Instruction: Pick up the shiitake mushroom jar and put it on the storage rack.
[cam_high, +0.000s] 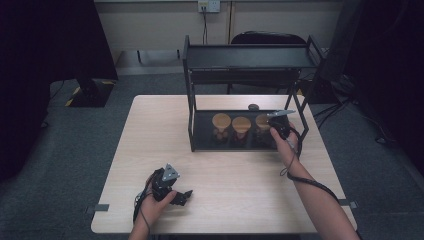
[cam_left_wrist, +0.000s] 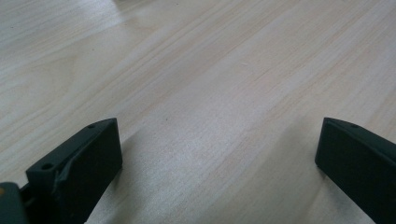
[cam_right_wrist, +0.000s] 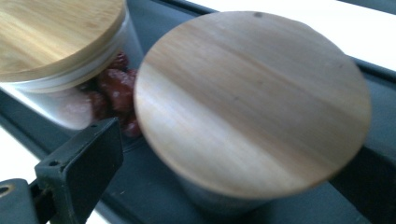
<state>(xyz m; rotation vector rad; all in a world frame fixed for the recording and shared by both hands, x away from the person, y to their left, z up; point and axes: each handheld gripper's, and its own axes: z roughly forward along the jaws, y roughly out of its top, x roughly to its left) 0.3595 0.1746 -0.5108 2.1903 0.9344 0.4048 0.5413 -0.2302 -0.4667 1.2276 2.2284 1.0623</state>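
Three glass jars with wooden lids stand in a row on the bottom shelf (cam_high: 204, 136) of a black rack. My right gripper (cam_high: 276, 131) is at the rightmost jar (cam_high: 262, 121). In the right gripper view this jar's round lid (cam_right_wrist: 252, 98) sits between the jaws, and the left finger (cam_right_wrist: 86, 161) stands clear of the glass, so the gripper is open around the jar. The neighbouring jar (cam_right_wrist: 51, 32) holds dark red fruit (cam_right_wrist: 112, 88). My left gripper (cam_high: 181, 196) rests on the table's near left part, open, with bare wood (cam_left_wrist: 219, 149) between its jaws.
The rack's top shelf (cam_high: 245, 55) overhangs the jars, and its posts frame them. A small dark round object (cam_high: 253, 106) lies on the table behind the rack. The light wooden table (cam_high: 230, 175) spreads wide in front. A chair (cam_high: 267, 37) stands beyond it.
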